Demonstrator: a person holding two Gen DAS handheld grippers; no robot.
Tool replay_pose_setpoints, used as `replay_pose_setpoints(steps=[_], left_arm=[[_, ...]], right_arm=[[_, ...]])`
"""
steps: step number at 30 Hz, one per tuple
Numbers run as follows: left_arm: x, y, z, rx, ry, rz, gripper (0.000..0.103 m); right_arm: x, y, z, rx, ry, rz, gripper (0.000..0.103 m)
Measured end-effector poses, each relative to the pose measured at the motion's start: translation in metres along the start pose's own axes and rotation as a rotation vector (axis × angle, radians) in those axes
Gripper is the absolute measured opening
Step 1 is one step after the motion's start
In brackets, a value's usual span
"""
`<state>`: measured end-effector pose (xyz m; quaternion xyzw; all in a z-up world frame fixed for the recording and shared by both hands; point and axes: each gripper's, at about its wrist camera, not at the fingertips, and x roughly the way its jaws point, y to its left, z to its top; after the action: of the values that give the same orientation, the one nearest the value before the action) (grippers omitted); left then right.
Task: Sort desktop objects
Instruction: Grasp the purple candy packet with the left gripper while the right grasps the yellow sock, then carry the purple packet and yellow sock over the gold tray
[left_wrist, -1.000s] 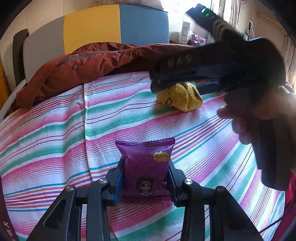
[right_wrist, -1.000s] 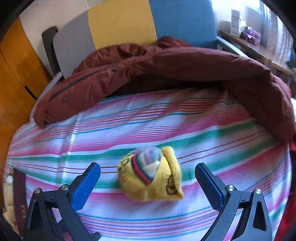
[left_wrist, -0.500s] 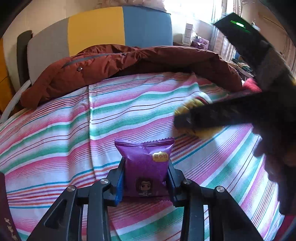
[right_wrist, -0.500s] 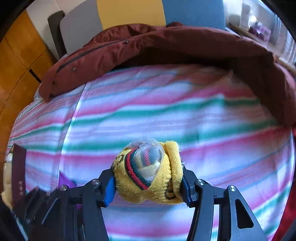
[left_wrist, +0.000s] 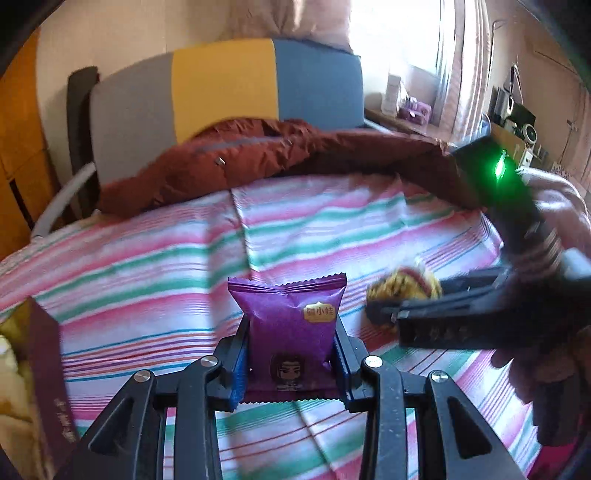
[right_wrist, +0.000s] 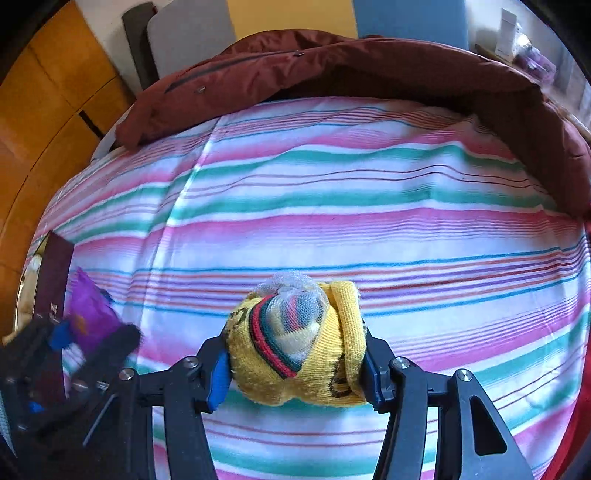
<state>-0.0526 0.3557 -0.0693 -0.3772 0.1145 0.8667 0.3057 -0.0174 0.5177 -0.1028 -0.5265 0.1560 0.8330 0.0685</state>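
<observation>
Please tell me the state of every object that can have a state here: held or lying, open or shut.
left gripper: shut on the purple snack packet
purple snack packet: sealed, upright, held
right gripper: shut on the yellow sock ball
yellow sock ball: rolled up, held
brown jacket: lying spread along the striped sheet

A bed covered by a pink, green and white striped sheet carries a rust-red padded jacket, lying across its far edge from ten to three o'clock.

A rust-red jacket lies on the striped bedsheet
</observation>
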Motion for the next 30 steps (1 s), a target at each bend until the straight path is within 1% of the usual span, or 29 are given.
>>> replay_pose_setpoints(steps=[6,13,21,26,30], left_arm=[[-0.041,0.023,0.003,-0.027,-0.057,0.034,0.037],[-0.083,0.053,-0.002,-0.075,-0.106,0.073,0.037],[-0.117,0.084,-0.019,-0.126,-0.134,0.115,0.038],[-0.131,0.103,-0.033,-0.151,-0.140,0.152,0.038],[-0.140,0.123,-0.046,-0.182,-0.137,0.184,0.038]], right_arm=[[-0.002,0.026,-0.016,-0.026,0.016,0.024,0.059],[0.004,0.057,-0.023,-0.043,0.033,0.051,0.060],[0.004,0.085,-0.040,-0.044,0.032,0.067,0.060],[0.004,0.102,-0.047,-0.008,0.014,0.073,0.060],[0.000,0.115,-0.055,0.029,-0.007,0.122,0.059]])
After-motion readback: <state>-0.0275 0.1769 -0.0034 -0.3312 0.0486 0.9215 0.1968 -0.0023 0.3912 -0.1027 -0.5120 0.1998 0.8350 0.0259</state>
